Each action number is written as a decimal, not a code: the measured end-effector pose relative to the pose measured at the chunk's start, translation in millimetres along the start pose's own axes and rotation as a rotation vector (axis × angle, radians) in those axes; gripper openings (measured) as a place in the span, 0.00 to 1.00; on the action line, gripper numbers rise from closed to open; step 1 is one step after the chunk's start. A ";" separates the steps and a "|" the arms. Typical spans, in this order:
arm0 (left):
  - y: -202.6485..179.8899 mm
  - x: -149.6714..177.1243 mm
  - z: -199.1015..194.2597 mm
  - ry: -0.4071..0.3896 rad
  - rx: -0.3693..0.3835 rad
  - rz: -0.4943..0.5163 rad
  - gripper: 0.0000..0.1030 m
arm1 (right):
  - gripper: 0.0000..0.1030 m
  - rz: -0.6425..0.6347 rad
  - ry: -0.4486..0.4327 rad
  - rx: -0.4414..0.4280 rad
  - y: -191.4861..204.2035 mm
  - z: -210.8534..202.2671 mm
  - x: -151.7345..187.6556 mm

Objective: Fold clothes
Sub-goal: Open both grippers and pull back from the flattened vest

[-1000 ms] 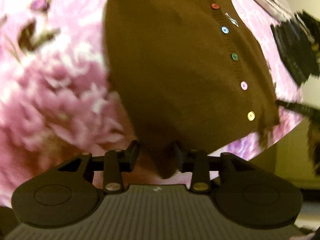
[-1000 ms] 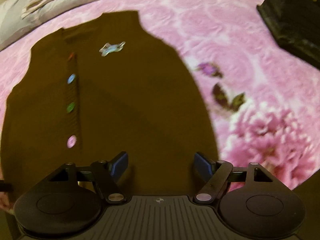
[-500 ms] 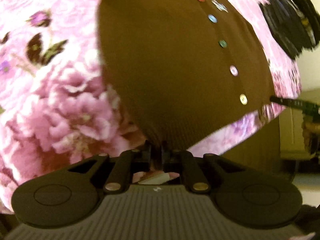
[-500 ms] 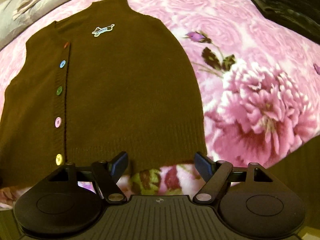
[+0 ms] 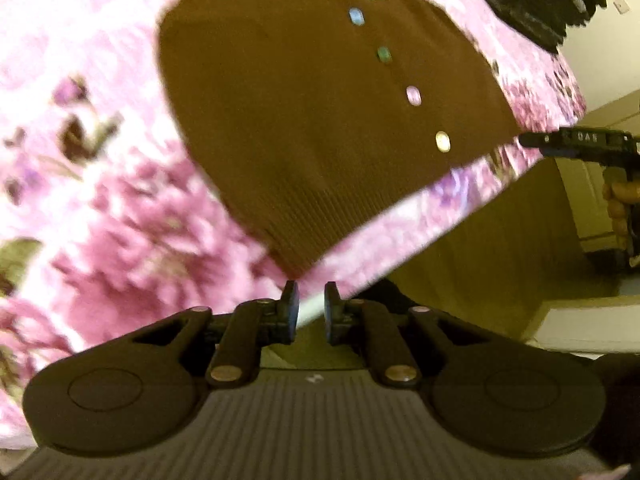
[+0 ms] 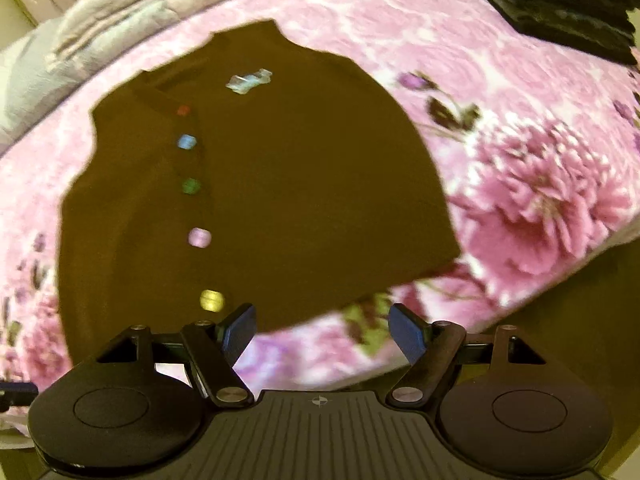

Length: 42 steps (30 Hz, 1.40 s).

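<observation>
A brown knit vest (image 5: 304, 112) with a row of coloured buttons lies flat on the pink floral bedspread (image 5: 104, 216). My left gripper (image 5: 311, 307) sits just off the vest's near hem corner, its jaws slightly parted and empty. In the right wrist view the vest (image 6: 280, 200) lies spread out with a small pale badge on the chest. My right gripper (image 6: 322, 330) is open wide and empty, just short of the vest's hem, near the yellow button (image 6: 212, 300). The right gripper also shows at the left wrist view's right edge (image 5: 580, 146).
A stack of dark folded clothes (image 6: 560, 4) lies at the bed's far right. A grey-beige duvet (image 6: 80, 40) is bunched along the far edge. The bed's near edge (image 6: 540, 300) drops off to the right of the vest.
My left gripper was shut on the vest's hem corner; its jaws have parted and it has drawn back off the cloth. The right gripper stayed open and shifted left along the hem.
</observation>
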<state>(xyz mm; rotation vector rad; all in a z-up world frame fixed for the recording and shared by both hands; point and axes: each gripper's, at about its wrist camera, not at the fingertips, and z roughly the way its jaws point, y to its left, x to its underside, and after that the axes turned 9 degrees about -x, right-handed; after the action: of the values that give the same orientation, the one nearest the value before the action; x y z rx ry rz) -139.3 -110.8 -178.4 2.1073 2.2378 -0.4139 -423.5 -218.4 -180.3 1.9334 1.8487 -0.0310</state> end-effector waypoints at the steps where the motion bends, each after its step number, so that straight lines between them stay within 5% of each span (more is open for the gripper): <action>1: 3.1 -2.9 -9.1 -0.020 -0.012 -0.002 0.10 | 0.74 -0.011 -0.007 -0.011 10.1 -2.7 -1.1; 3: 10.2 -7.5 -28.4 -0.063 -0.039 -0.008 0.11 | 0.78 -0.038 -0.018 -0.026 30.4 -7.3 -3.9; 6: 19.5 -10.8 -51.6 -0.120 -0.074 -0.028 0.24 | 1.00 -0.075 -0.056 -0.025 60.3 -16.5 -9.1; 18: 27.0 -29.9 -101.6 -0.236 -0.163 -0.019 0.86 | 1.00 -0.172 -0.028 0.032 133.4 -57.8 -13.7; 28: -7.4 -23.3 -95.5 -0.238 -0.170 0.099 0.86 | 1.00 -0.222 -0.001 0.142 146.7 -94.3 0.8; 42: -47.4 -38.7 -89.9 -0.206 -0.202 0.078 0.86 | 1.00 -0.227 0.074 0.110 111.9 -93.6 -4.0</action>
<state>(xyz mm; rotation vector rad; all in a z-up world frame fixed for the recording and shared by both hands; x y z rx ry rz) -169.3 -130.7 -75.7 1.9468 1.9866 -0.3652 -345.1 -189.1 -60.7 1.8075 2.1490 -0.1375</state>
